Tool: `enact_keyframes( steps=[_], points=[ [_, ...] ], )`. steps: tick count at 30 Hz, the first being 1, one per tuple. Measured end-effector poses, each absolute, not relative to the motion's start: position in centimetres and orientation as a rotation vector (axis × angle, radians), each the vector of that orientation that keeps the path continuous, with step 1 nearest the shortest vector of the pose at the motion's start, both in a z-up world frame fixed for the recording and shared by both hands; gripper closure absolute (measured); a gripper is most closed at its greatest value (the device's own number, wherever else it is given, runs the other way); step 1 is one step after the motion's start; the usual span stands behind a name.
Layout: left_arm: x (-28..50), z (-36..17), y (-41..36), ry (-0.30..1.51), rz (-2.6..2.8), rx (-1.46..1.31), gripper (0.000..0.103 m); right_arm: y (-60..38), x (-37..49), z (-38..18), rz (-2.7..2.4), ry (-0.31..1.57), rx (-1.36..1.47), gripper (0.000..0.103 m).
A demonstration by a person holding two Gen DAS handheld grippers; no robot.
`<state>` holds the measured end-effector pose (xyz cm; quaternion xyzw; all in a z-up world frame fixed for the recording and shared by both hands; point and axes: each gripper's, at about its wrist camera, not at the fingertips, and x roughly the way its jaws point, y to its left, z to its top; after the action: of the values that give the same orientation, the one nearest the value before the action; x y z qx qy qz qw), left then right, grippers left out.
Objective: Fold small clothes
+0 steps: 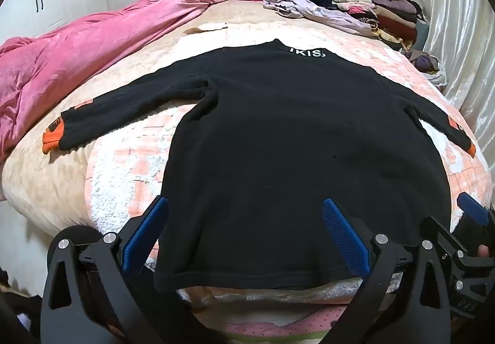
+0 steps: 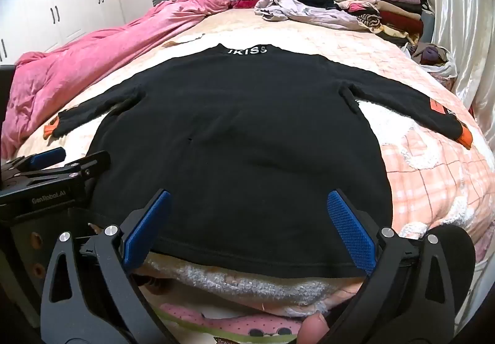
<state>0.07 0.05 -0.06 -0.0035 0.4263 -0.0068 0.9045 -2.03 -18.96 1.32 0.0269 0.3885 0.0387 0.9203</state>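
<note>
Left wrist view: your left gripper [image 1: 244,220] hangs jaws spread wide, gripping nothing, over the hem of the black sweater [image 1: 278,133], which lies flat on the blanket [image 1: 130,164], collar at twelve o'clock, sleeves out at nine and three.

Right wrist view: your right gripper [image 2: 247,214] is likewise wide and empty above the hem at six o'clock. Folding hasn't begun, I'd judge; next, reach for a sleeve.
</note>
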Motion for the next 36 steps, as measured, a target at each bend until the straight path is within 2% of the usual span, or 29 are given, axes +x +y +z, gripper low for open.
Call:
enact_keyframes(
  steps=[36],
  points=[
    [0.0,-0.3,0.3,0.88,-0.002,-0.001,0.004,-18.7,-2.2,1.4,0.075,0.79,0.046,0.008]
  ],
)
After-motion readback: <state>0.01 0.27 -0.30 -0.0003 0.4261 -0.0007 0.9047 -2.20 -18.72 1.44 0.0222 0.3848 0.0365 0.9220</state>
